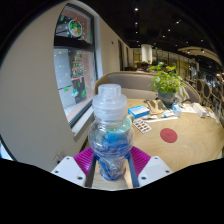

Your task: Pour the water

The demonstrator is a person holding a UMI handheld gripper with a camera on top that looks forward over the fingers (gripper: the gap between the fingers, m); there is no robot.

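Between your gripper (pixel 111 163) pads, clamped on both sides, the bottle (pixel 110 135) stands upright, cap up; tilt it to pour.

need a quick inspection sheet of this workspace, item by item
surface: light wooden table, beyond the fingers
job's things: clear plastic water bottle with a blue label and a white cap, upright between the fingers; no cup or glass to pour into seen
clutter: red round coaster, potted green plant, a blue card or box and some small dark items too small to tell
grippers: gripper shut on the bottle, both magenta pads pressing its lower body
cables: nothing seen
surroundings: cream wall with posters beside the bottle, seating and ceiling lights beyond the table; looks like a café
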